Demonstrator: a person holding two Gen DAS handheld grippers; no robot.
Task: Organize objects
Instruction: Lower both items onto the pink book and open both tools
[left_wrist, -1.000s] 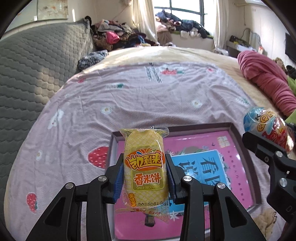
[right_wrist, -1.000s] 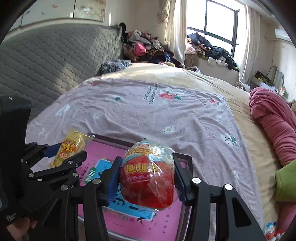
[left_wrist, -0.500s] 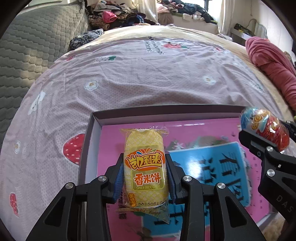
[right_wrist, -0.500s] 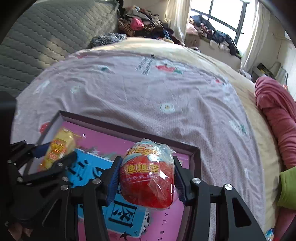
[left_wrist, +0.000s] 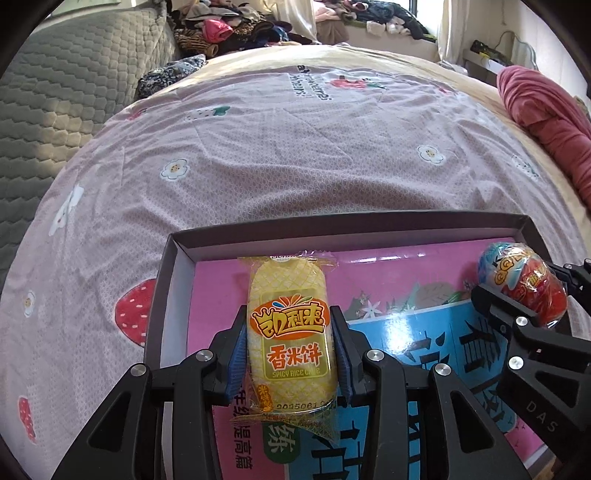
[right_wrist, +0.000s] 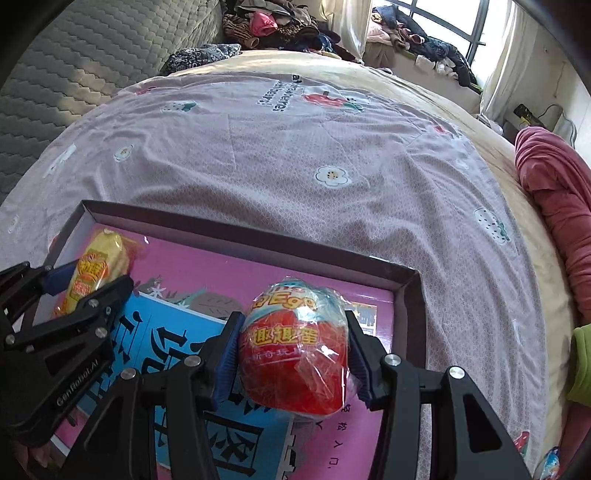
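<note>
Both snacks lowered over box (left_wrist: 354, 230)

"SPICY RICE" on yellow snack packet (left_wrist: 291, 332)

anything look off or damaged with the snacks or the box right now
Nothing stands out. The yellow rice cake packet sits straight in the left gripper and the red egg-shaped snack in the right gripper, both wrappers intact, above the open box, which lies flat on the bedsheet.
</note>
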